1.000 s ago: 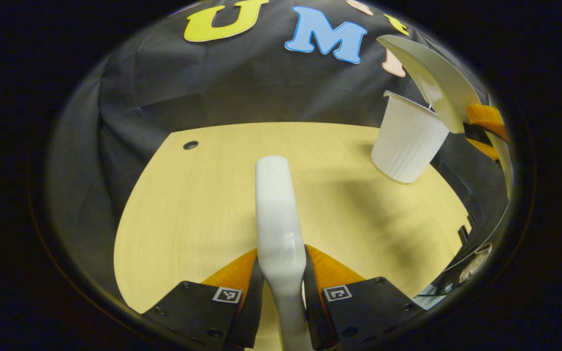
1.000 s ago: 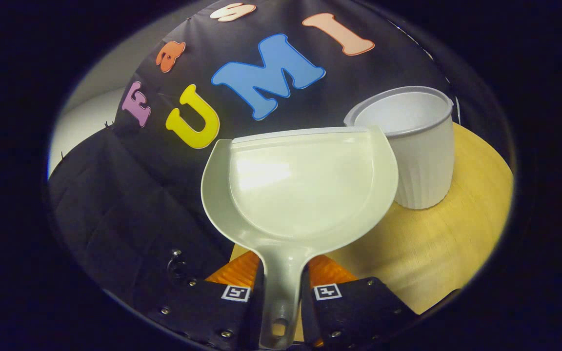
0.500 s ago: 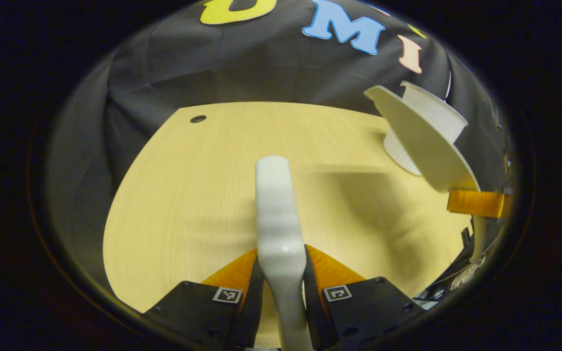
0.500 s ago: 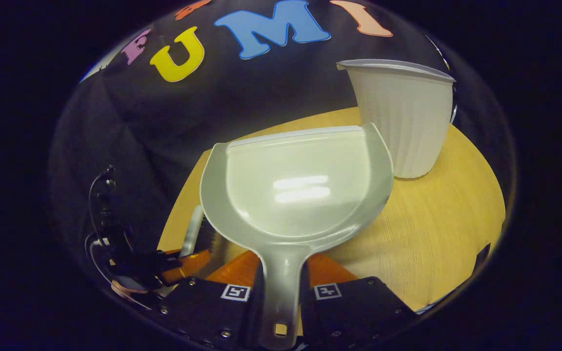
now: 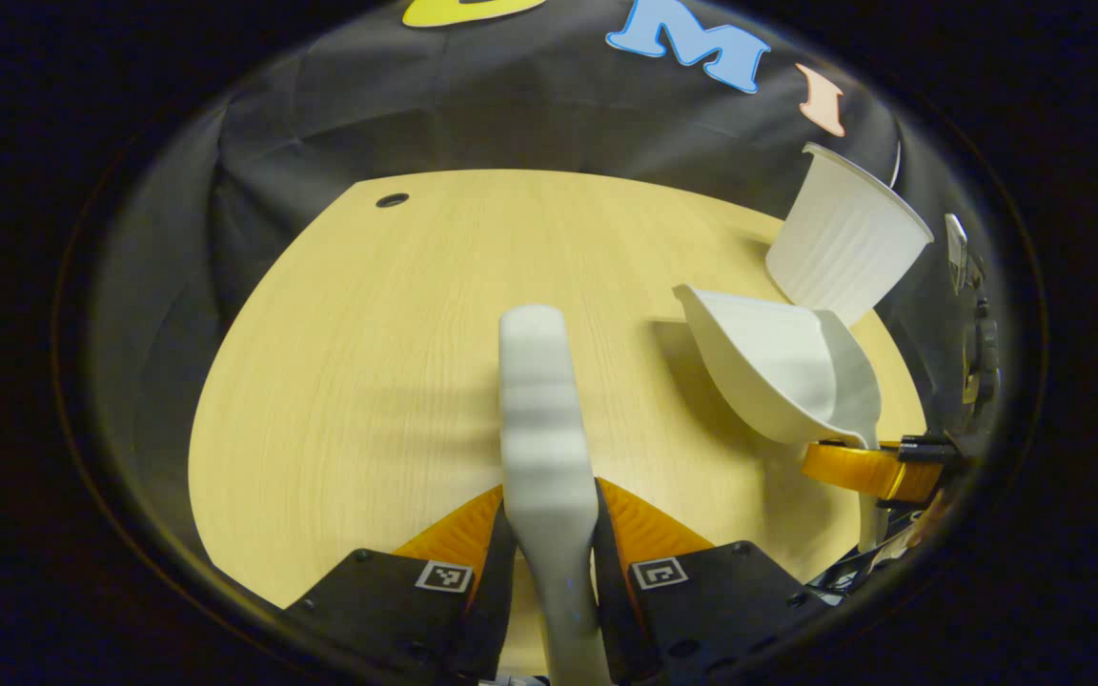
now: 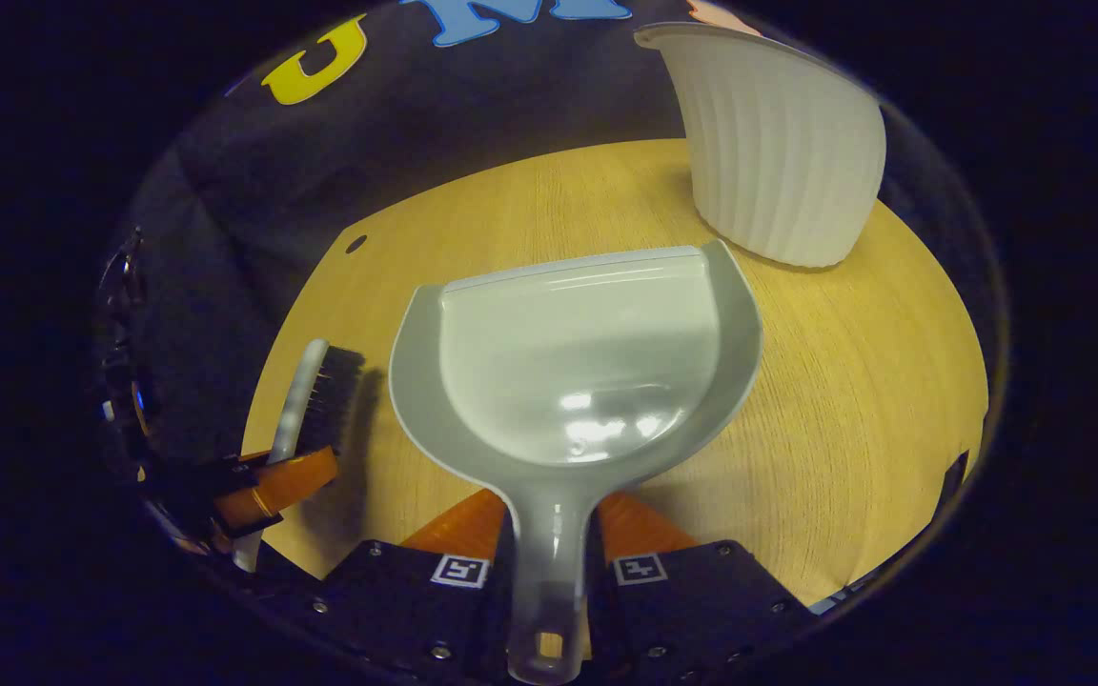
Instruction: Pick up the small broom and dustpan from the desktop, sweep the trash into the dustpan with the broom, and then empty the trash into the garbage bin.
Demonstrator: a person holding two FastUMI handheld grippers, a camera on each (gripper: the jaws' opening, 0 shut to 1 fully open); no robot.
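Dustpan (image 6: 578,381) is sitting clamped by its handle in the right hand-held gripper (image 6: 549,572), pan empty, lip pointing toward the garbage bin (image 6: 778,152) at the far right of the tabletop (image 6: 873,400). The left hand-held gripper (image 5: 549,562) is clenching the broom (image 5: 539,410) by its handle, bristles hanging just beside the dustpan. No trash is showing on the wood. Probable faults: the pan lip is striking the bin and tipping it, since the two are standing near; the broom is colliding with the pan's left wall. Open room is lying toward the far left, up to the curved edge; the right edge is running close.
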